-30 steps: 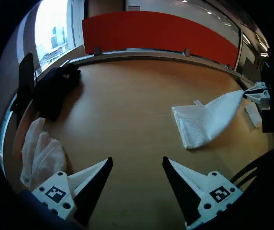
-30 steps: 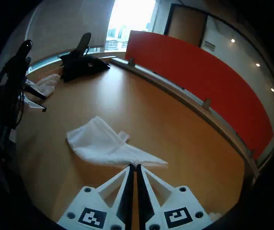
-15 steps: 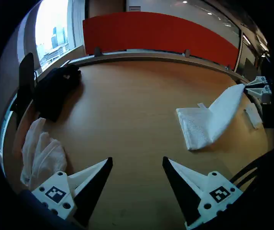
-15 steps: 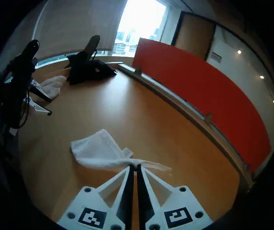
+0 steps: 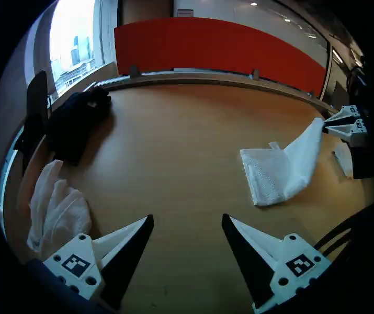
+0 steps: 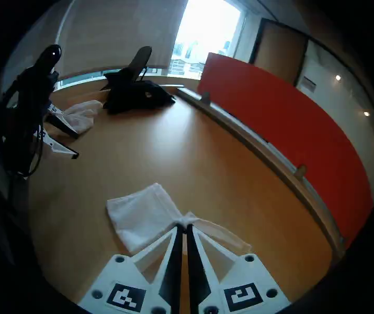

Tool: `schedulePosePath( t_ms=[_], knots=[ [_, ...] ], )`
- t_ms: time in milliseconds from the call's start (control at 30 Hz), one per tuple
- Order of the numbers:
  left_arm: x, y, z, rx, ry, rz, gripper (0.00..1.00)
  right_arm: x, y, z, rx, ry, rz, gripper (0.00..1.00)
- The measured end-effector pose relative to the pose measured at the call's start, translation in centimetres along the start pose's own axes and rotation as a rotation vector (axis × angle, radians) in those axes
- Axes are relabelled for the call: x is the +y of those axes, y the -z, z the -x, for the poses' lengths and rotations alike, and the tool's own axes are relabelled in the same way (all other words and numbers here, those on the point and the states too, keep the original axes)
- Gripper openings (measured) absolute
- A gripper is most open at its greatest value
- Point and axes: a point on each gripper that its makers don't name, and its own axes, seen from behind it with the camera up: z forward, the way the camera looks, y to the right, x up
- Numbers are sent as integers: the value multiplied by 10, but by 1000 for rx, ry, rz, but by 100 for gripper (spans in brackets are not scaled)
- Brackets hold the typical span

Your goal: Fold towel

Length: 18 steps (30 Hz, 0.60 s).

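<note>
A white towel (image 5: 278, 170) lies partly folded on the wooden table (image 5: 187, 136), right of centre in the left gripper view. Its far corner is lifted off the table, pinched by my right gripper (image 5: 327, 124) at the right edge of that view. In the right gripper view the towel (image 6: 145, 217) lies just ahead of the shut fingers, and my right gripper (image 6: 183, 229) holds its raised corner. My left gripper (image 5: 187, 222) hovers open above the table's near part with nothing between its fingers, well left of the towel. The left gripper (image 6: 56, 133) also appears far left in the right gripper view.
A heap of white cloths (image 5: 56, 209) lies at the near left of the table. A black bag (image 5: 77, 120) sits at the far left by the window. A red divider (image 5: 218, 44) runs along the table's far edge. A small white folded cloth (image 5: 343, 157) lies at the right.
My right gripper has carried the towel's pinched corner up and inward over the folded part, so the lifted flap now stands shorter and steeper. The left gripper has stayed put.
</note>
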Motion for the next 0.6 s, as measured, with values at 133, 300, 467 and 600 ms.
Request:
schedulePosePath(
  t_ms=[133, 300, 467, 600],
  knots=[
    [-1, 2, 2, -1, 10, 0, 97, -15, -15, -2, -9, 14, -40, 5],
    [-2, 4, 4, -3, 16, 3, 97, -32, -30, -6, -19, 36, -85, 5],
    [-6, 8, 6, -2, 23, -5, 97, -48, -44, -7, -34, 70, -132, 5],
    [-10, 11, 8, -2, 37, -11, 97, -60, -53, -4, -54, 98, -166, 5]
  ],
)
